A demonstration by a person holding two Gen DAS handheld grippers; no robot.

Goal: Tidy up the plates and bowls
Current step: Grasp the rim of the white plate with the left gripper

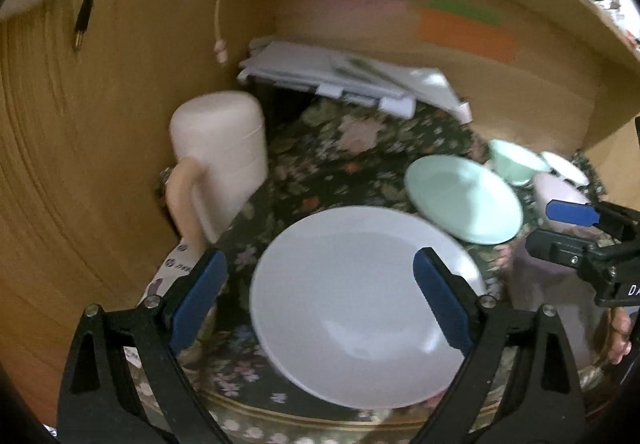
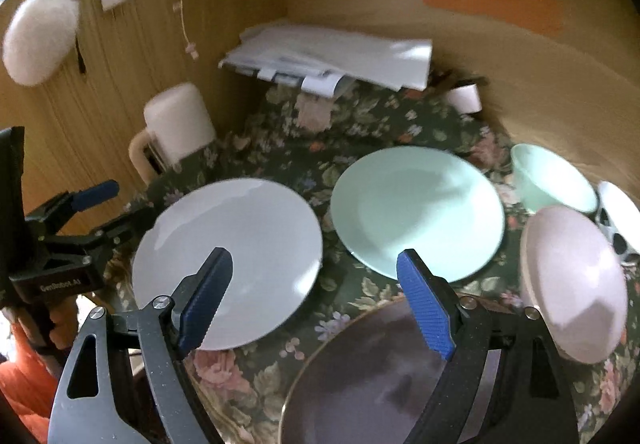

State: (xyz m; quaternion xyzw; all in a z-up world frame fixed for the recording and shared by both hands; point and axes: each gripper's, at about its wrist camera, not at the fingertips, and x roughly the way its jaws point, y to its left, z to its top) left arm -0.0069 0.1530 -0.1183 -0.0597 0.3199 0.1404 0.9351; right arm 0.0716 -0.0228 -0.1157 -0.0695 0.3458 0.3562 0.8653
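Note:
A white plate [image 1: 360,308] [image 2: 236,256] lies on the floral cloth. My left gripper [image 1: 320,302] is open and empty, hovering over it. A mint plate [image 1: 464,198] [image 2: 416,212] lies to its right. Behind that are a mint bowl [image 1: 516,160] [image 2: 552,180], a pink bowl [image 1: 560,192] [image 2: 576,284] and a white bowl [image 1: 564,166] [image 2: 620,208]. A dark plate with a gold rim [image 2: 380,380] lies nearest the right gripper. My right gripper [image 2: 320,304] is open and empty above the gap between the white and dark plates. It also shows in the left wrist view [image 1: 568,232].
A cream jug with a handle [image 1: 218,160] [image 2: 176,128] stands at the left against the wooden wall [image 1: 80,164]. A stack of papers [image 1: 344,78] [image 2: 336,56] lies at the back. A small white cup [image 2: 464,98] stands at the back right.

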